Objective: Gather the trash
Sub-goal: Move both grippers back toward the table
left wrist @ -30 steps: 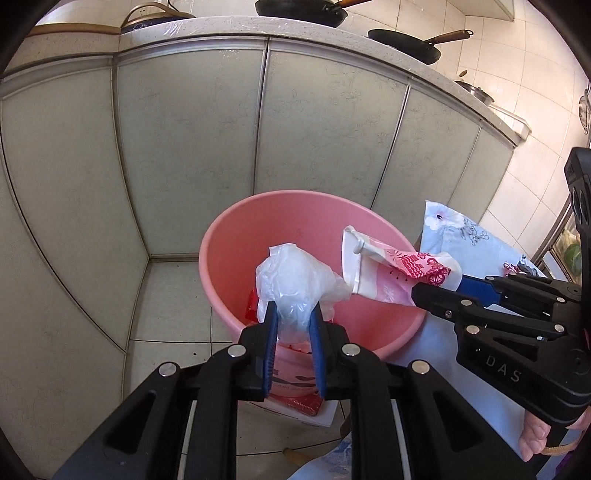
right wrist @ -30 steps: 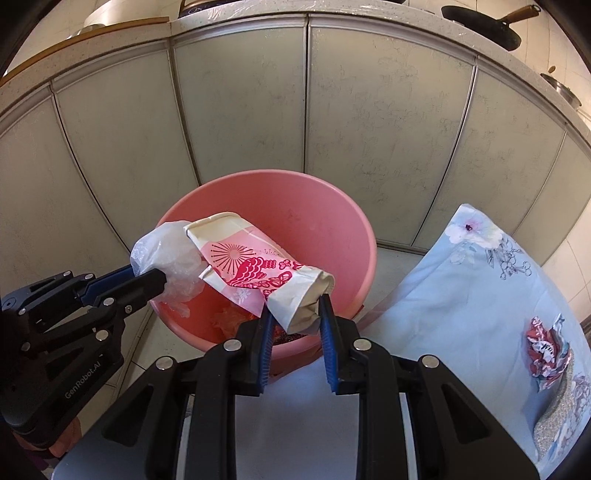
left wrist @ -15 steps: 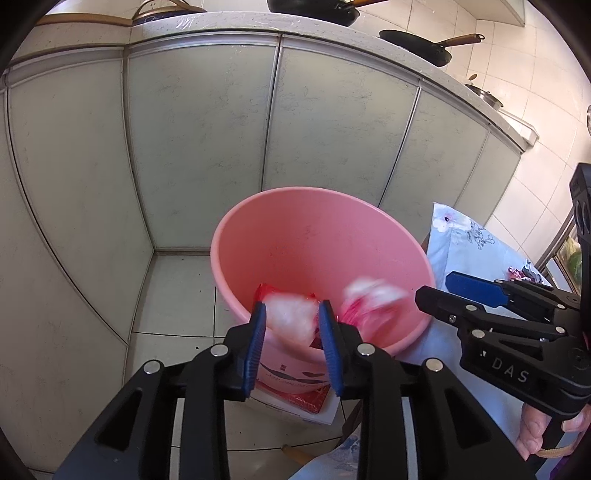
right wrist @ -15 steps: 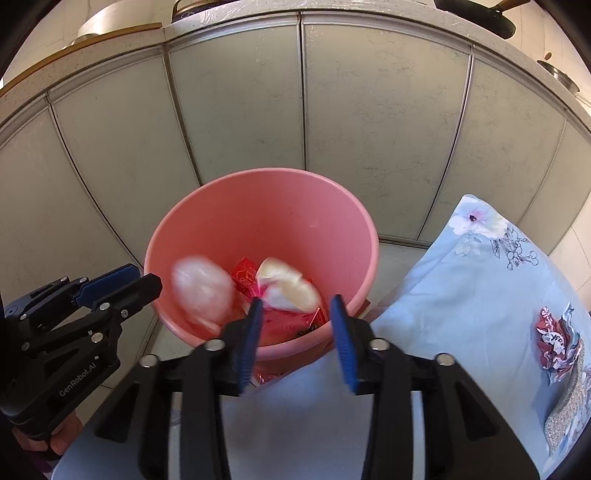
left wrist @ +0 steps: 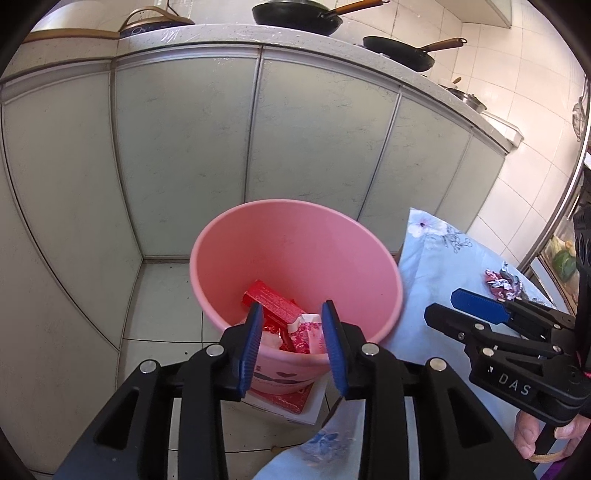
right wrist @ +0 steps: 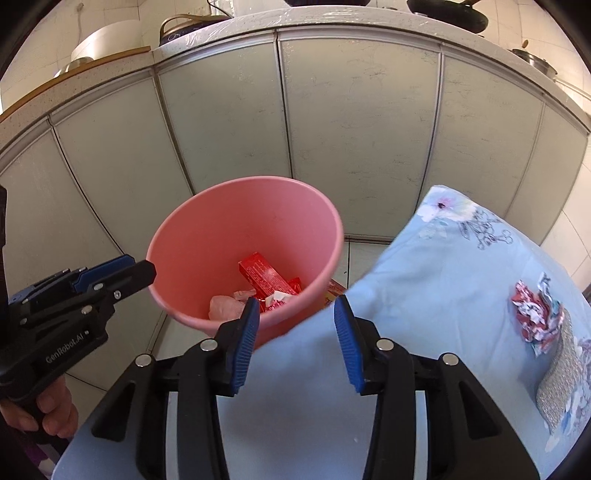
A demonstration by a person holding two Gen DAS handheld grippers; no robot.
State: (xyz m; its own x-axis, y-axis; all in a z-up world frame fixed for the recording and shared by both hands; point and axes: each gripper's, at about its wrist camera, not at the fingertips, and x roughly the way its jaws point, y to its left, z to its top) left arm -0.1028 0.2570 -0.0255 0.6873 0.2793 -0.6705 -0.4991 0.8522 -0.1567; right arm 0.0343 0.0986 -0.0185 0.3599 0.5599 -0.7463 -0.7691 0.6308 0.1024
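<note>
The trash lies at the bottom of the pink bucket (left wrist: 295, 236): a red box (left wrist: 271, 302) leaning along the inner wall, a white-and-red printed wrapper (left wrist: 308, 330) beside it, and, in the right wrist view, a crumpled plastic bag (right wrist: 225, 308) next to them. The left gripper (left wrist: 291, 343) hangs over the bucket's near rim; its jaws have just been opening, stand partly apart, and nothing is between the blue pads. The right gripper (right wrist: 295, 339) is just right of the bucket, over the edge of the cloth; its jaws have likewise just been opening, stand a little wider than the left's, and hold nothing. A hand (left wrist: 543, 434) grips each tool's handle. The bucket stands on a pale tiled floor (left wrist: 162, 291), on top of a flat red-and-white sheet (left wrist: 291, 400) that shows from under its base. Behind it runs a curved row of grey-green cabinet doors (left wrist: 192, 147) under a speckled worktop (left wrist: 221, 35). On the worktop sit two black pans (left wrist: 295, 16) with wooden handles; the wall above is white tile. To the right of the bucket, touching or nearly touching its side, is a surface covered in a light blue flowered cloth (right wrist: 443, 266). On the cloth's far right lie a crumpled red-and-white wrapper (right wrist: 535, 314) and, just beside it, a silvery glittery piece (right wrist: 561, 380).
</note>
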